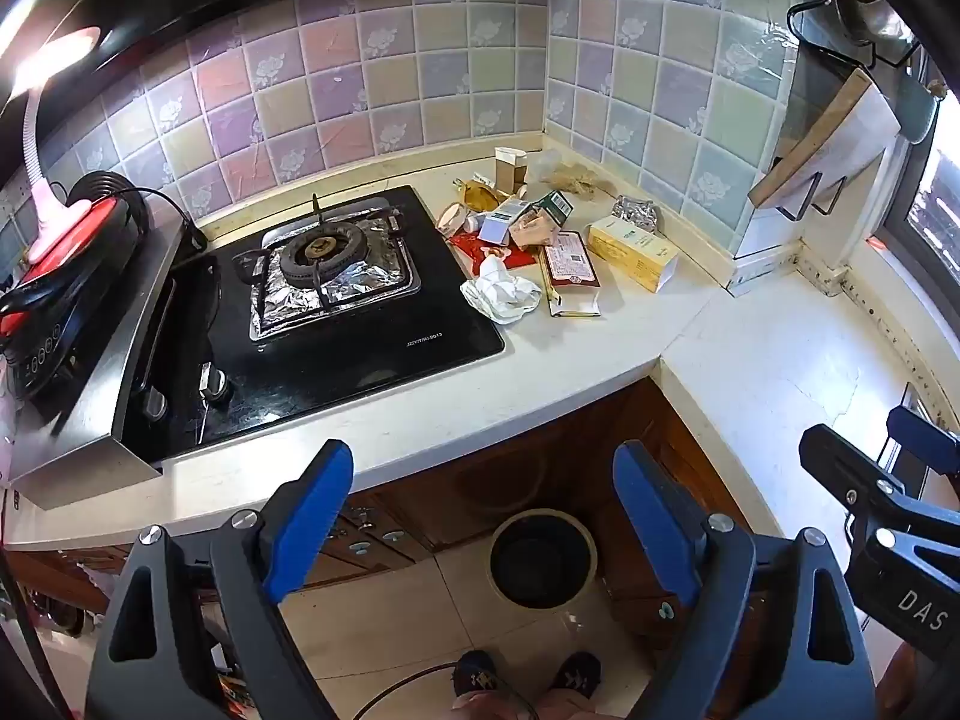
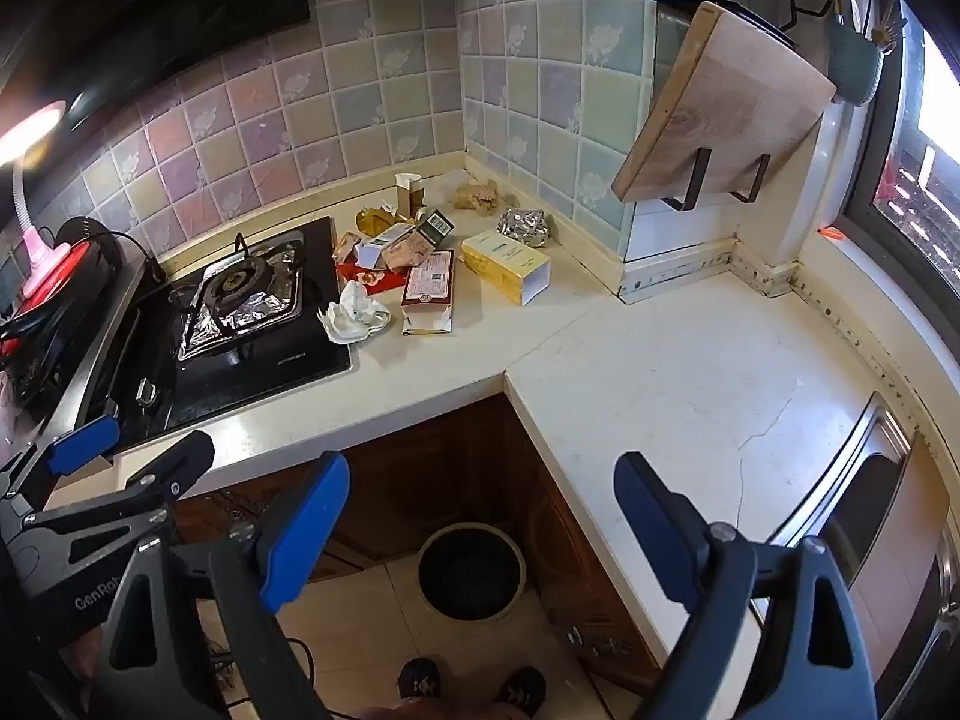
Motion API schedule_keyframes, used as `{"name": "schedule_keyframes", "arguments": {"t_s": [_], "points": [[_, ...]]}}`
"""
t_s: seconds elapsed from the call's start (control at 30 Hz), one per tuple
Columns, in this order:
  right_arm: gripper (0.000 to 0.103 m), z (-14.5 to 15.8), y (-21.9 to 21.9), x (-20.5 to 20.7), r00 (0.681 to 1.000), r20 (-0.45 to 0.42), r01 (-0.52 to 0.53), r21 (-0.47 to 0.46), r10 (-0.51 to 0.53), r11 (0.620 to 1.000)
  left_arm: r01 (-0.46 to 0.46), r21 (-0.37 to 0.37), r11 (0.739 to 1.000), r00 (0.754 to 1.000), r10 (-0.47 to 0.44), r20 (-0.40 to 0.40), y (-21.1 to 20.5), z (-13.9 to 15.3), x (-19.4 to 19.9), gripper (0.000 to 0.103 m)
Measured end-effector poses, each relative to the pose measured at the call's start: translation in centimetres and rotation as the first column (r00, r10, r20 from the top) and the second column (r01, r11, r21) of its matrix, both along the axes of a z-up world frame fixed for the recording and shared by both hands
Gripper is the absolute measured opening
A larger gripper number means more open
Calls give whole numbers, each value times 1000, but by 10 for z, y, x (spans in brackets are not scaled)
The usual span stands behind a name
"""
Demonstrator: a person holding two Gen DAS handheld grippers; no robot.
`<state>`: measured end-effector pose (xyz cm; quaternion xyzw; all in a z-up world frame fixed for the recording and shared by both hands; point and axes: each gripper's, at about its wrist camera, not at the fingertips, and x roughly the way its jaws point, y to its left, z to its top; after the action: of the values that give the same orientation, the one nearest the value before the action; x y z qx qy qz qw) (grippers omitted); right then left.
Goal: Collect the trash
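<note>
left claw [image 1: 483, 516] spread, trash [image 1: 540, 240] well beyond

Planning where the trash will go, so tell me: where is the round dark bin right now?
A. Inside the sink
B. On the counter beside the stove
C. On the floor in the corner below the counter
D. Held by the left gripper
C: the bin stands on the tiled floor against the wooden cabinets, below the counter holding the trash pile.

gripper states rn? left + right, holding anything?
Left gripper: open, holding nothing, off the counter edge above the bin.
Right gripper: open, holding nothing, also short of the trash pile.
</note>
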<state>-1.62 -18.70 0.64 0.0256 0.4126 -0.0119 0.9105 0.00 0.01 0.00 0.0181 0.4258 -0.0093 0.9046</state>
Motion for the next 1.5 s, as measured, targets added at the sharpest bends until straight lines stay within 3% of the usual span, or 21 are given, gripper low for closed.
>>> {"name": "schedule_keyframes", "arguments": {"t_s": [0.27, 1.5], "points": [[91, -1, -3, 2, 1000, -10, -3, 7, 3, 1000, -3, -48, 999, 1000, 3, -6, 9, 1, 2, 87], [91, 1, -6, -3, 1000, -2, -14, 22, 14, 1000, 22, -46, 999, 1000, -21, 20, -10, 7, -6, 84]]}}
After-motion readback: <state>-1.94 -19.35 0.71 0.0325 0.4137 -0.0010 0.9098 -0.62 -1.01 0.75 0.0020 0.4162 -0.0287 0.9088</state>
